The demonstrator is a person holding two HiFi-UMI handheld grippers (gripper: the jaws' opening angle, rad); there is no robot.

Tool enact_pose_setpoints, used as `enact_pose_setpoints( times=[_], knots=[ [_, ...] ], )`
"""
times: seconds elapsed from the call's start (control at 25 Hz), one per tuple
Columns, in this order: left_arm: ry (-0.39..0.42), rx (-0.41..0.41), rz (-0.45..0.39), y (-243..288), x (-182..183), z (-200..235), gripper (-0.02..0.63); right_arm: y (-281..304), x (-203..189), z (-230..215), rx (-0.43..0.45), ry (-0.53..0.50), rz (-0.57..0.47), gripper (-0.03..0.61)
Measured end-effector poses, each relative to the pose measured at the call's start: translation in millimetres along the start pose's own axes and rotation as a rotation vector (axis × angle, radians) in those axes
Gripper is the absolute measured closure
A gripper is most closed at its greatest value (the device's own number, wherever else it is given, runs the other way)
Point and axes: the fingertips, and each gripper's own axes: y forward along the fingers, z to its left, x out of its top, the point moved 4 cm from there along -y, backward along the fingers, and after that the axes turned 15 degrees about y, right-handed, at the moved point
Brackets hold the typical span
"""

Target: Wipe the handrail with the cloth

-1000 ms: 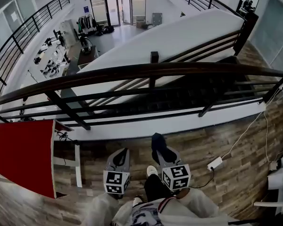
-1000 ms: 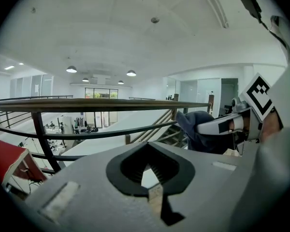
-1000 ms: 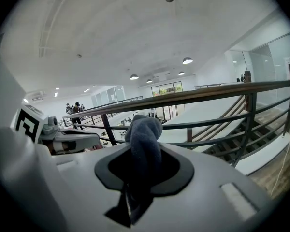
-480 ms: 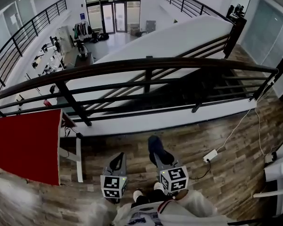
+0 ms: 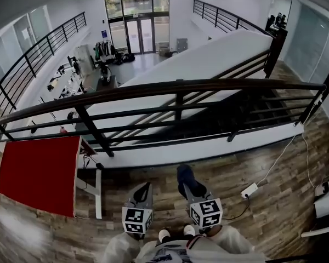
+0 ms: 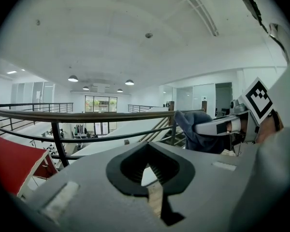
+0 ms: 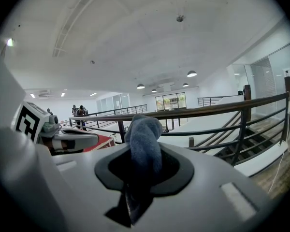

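Blue-grey terry cloth (image 7: 144, 139) pinched in right tongs (image 7: 137, 175), tuft left protruding as wiping face. Left tongs (image 6: 148, 177) pressed together, empty, held spare. Dark curved wooden handrail (image 5: 181, 86) well apart ahead; wiping judged not begun.

Fuzzy cloth (image 7: 144, 134) (soft nap), glossy dark handrail (image 5: 208, 85), wood-plank floor (image 5: 257, 171).

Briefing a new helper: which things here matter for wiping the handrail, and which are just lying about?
For the job:
handrail
cloth, held in the right gripper's jaws

Lying about:
red table
power strip on the floor
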Motion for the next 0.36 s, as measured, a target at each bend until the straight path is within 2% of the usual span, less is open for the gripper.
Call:
enact_pose_setpoints(
  times=[0.36],
  knots=[
    [-0.019, -0.004, -0.011, 15.5, 6.1, -29.4, 0.612, -17.2, 7.4, -29.6, -0.010, -0.014, -0.015, 0.495]
  ],
)
